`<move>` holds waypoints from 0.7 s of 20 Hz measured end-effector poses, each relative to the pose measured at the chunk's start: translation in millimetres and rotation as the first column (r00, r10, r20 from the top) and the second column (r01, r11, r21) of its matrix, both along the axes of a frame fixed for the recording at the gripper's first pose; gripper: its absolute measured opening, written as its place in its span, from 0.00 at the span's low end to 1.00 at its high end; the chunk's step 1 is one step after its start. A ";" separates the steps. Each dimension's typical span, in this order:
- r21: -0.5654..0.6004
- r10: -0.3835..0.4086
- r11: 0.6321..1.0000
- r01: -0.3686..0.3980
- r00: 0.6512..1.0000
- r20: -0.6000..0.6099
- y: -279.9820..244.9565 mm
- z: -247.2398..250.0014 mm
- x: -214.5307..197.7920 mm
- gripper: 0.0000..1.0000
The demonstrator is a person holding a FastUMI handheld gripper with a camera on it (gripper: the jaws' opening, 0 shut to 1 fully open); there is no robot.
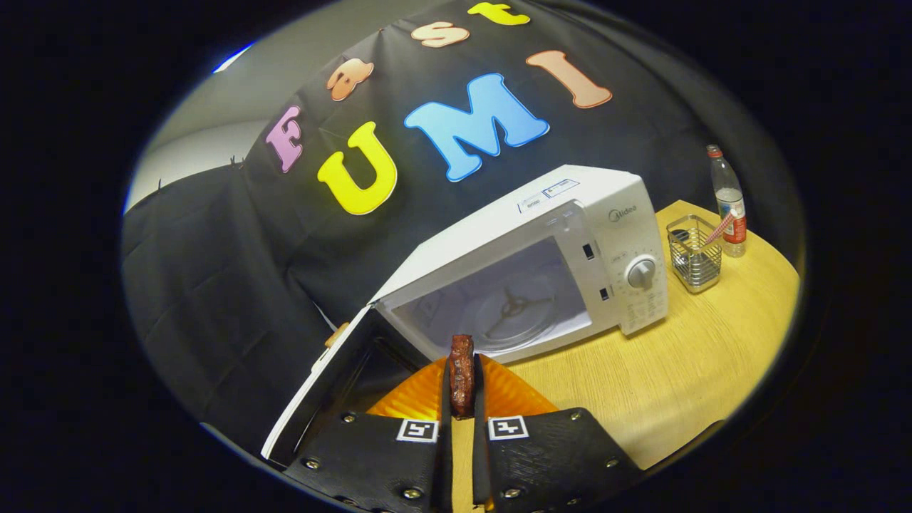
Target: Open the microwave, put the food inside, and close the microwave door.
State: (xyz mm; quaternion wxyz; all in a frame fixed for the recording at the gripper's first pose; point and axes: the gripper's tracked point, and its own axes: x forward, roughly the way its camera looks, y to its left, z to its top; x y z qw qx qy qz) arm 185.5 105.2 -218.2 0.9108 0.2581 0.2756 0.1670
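Gripper view, read from left to right: at the near left I see the microwave door [335,392] swung fully open, its dark inner window facing up toward me, so the way in is clear. Just right of it, my hand-held gripper [462,399] has its two fingers pressed close together, pinching a dark reddish-brown piece of food [462,370] upright between them. An orange plate [513,395] lies under the fingers on the counter [677,370]; I judge the food was lifted from it. Beyond the fingers sits the white microwave [541,235], its open cavity [499,306] showing the bare turntable hub, directly ahead of the food, which suits a straight push inward. On its right side is a control dial [641,273]. Farther right on the wooden counter stand a wire basket [693,256] and, at the far right, a clear bottle [728,203] with a red cap. The food is not yet inside.
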 end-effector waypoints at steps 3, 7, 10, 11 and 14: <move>-0.015 -0.041 0.999 0.041 0.998 0.046 8.4 -13.3 27.9 0.11; 0.000 -0.064 0.998 0.065 0.992 0.105 28.9 -31.6 62.4 0.11; 0.046 -0.086 0.996 0.081 0.989 0.120 44.1 -39.8 84.8 0.11; 0.053 -0.094 0.995 0.088 0.989 0.118 48.5 -45.4 91.4 0.11; 0.069 -0.111 0.992 0.105 0.989 0.094 55.4 -61.0 111.0 0.11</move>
